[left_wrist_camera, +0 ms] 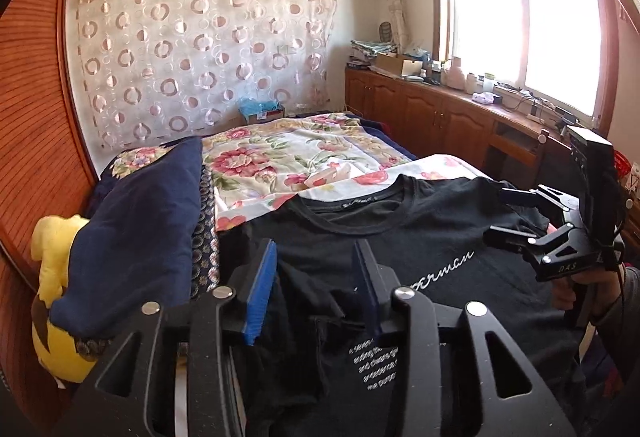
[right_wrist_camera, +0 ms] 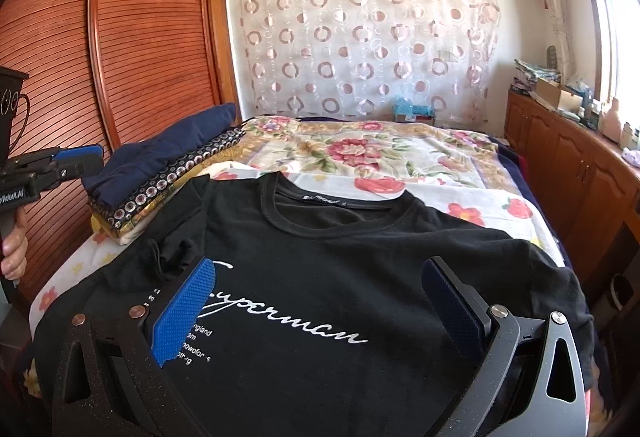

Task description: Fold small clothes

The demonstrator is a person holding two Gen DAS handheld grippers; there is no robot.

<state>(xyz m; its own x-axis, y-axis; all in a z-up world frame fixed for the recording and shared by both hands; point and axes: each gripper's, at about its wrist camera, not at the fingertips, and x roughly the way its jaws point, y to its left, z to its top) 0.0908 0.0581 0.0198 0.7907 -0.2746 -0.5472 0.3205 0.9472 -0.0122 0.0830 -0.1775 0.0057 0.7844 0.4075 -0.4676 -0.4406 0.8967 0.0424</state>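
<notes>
A black T-shirt [left_wrist_camera: 440, 237] [right_wrist_camera: 340, 257] with white script lettering lies face up on the bed, collar toward the far wall. Its left sleeve [right_wrist_camera: 172, 249] is folded inward onto the chest. In the left wrist view my left gripper [left_wrist_camera: 314, 257] stands open just above that folded sleeve, and its blue pads do not press the cloth. In the right wrist view it shows side-on at the left edge [right_wrist_camera: 80, 157]. My right gripper [right_wrist_camera: 320, 269] hovers wide open over the shirt's chest, holding nothing. From the left it appears over the shirt's right shoulder [left_wrist_camera: 500, 215].
A stack of folded clothes [left_wrist_camera: 136, 229] [right_wrist_camera: 168, 153], dark blue on top, sits on the bed left of the shirt, with a yellow plush toy [left_wrist_camera: 52, 277] beside it. The floral sheet [left_wrist_camera: 300, 153] extends beyond. A slatted wardrobe [right_wrist_camera: 120, 37] stands left, wooden cabinets [left_wrist_camera: 440, 109] right.
</notes>
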